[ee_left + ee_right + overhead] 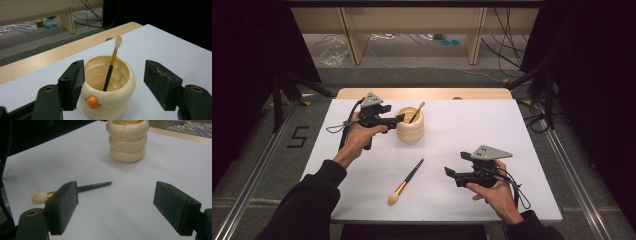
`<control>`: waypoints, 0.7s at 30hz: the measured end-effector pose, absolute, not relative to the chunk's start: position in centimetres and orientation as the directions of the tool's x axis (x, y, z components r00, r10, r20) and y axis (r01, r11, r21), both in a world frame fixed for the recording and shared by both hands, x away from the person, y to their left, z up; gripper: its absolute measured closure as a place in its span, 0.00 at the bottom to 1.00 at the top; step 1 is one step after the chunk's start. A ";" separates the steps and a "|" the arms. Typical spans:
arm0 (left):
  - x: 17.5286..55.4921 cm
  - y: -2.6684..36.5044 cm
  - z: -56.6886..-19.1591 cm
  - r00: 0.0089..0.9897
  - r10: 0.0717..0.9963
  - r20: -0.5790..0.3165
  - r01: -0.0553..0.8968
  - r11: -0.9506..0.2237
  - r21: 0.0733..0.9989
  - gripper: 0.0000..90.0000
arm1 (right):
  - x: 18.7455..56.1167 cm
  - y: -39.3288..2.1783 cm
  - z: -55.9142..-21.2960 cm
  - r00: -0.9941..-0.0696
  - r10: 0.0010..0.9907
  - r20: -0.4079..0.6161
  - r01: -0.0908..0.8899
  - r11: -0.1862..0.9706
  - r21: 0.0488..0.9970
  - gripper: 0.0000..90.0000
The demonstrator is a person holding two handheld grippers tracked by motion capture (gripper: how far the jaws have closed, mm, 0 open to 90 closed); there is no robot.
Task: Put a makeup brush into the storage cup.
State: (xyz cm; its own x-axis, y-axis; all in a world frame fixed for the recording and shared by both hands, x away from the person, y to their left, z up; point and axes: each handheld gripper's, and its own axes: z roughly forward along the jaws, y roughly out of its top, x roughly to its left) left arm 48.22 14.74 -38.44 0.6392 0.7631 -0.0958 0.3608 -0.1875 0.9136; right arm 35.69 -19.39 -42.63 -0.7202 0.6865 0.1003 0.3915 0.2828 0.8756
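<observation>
A cream ribbed cup [410,125] with an orange knob stands at the back of the white table, and a makeup brush [417,112] leans inside it with its bristles up. My left gripper [401,118] is open just left of the cup. In the left gripper view the cup [125,75] and its brush [110,72] sit between and just beyond the wide-set jaws, with no pad pressing on them. A second brush [406,181] with a dark handle lies flat near the front. My right gripper [456,164] is open to its right with nothing between its jaws, and looks toward that brush [92,185] and the cup [128,142].
The white sheet [472,130] covers the table, with a wooden strip [422,93] at the far edge. Beyond it are a grey floor, cables and wooden furniture legs. Black stands flank the table on both sides.
</observation>
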 end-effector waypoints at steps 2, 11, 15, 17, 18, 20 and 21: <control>47.6 15.0 -38.4 0.643 0.758 -0.109 0.365 -0.178 0.914 0.36 | 35.7 -19.4 -42.6 -0.721 0.686 0.099 0.390 0.284 0.876 0.23; 45.0 15.6 -38.4 0.661 0.740 -0.127 0.352 -0.156 0.923 0.31 | 35.7 -19.4 -42.7 -0.721 0.684 0.106 0.394 0.280 0.876 0.22; 43.7 15.8 -38.6 0.669 0.732 -0.128 0.346 -0.155 0.925 0.30 | 35.8 -19.3 -42.8 -0.724 0.681 0.106 0.385 0.271 0.882 0.22; 43.2 16.0 -38.8 0.672 0.728 -0.134 0.348 -0.151 0.925 0.29 | 35.7 -19.3 -42.7 -0.721 0.685 0.105 0.392 0.278 0.877 0.22; 42.9 16.2 -38.9 0.673 0.728 -0.127 0.343 -0.155 0.927 0.29 | 35.6 -19.4 -42.7 -0.719 0.688 0.102 0.396 0.285 0.873 0.22; 42.3 16.4 -39.1 0.675 0.726 -0.131 0.346 -0.154 0.926 0.28 | 35.7 -19.3 -42.8 -0.722 0.684 0.104 0.391 0.279 0.877 0.22; 42.0 16.5 -39.2 0.672 0.728 -0.134 0.350 -0.153 0.924 0.28 | 35.7 -19.4 -42.7 -0.720 0.687 0.103 0.395 0.284 0.874 0.22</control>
State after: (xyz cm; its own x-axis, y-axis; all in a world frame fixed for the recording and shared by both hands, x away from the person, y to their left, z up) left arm 42.04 16.47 -39.20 0.6722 0.7281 -0.1344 0.3505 -0.1531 0.9240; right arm 35.67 -19.38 -42.73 -0.7195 0.6868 0.1025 0.3954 0.2838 0.8735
